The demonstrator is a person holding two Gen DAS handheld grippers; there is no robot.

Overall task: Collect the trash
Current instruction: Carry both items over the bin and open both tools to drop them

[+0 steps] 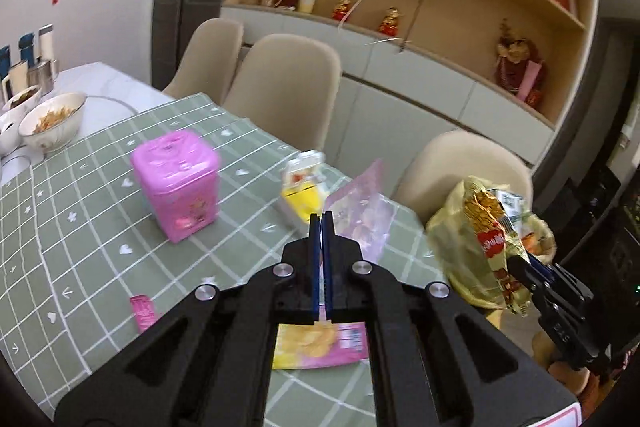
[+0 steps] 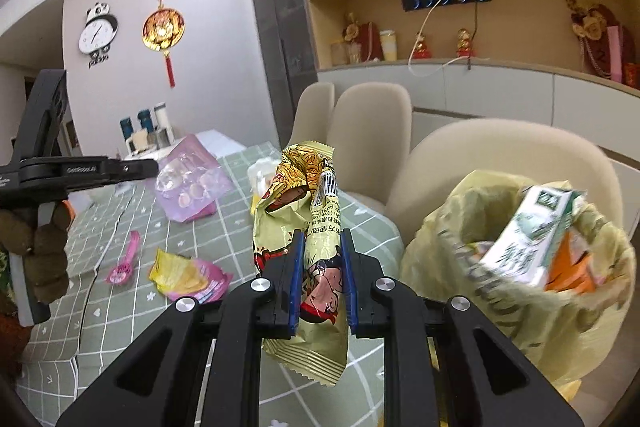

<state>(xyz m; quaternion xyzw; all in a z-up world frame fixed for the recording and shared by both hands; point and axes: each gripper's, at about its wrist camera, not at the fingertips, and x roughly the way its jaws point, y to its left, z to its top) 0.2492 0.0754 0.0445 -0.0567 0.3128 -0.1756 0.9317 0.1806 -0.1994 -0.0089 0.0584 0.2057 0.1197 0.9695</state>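
While the right gripper [image 2: 322,259] clamps a crumpled yellow noodle wrapper [image 2: 316,227] between its blue-lined fingers, the left gripper [image 1: 321,227] hangs above the green checked tablecloth [image 1: 80,227] with its fingers pressed together and nothing visible between them. The wrapper sits in the air just beside one yellow trash bag [image 2: 500,307], which stands at the table's edge and already holds a green-and-white carton [image 2: 532,239] and something orange, partly covered. Three beige chairs [image 1: 280,87] line the far side of the table. One pink tin [image 1: 178,183] stands on the cloth, well apart from the bag. Loose litter on the table counts four pieces: a clear pink pouch [image 2: 192,183], a yellow-and-pink chip packet [image 2: 188,275], a small pink scrap [image 1: 142,311] and a yellow carton [image 1: 302,191]. The chip packet is mostly hidden behind the left gripper's frame in that view. Two bowls [image 1: 52,123] are cut off at the left edge, their contents blurred.
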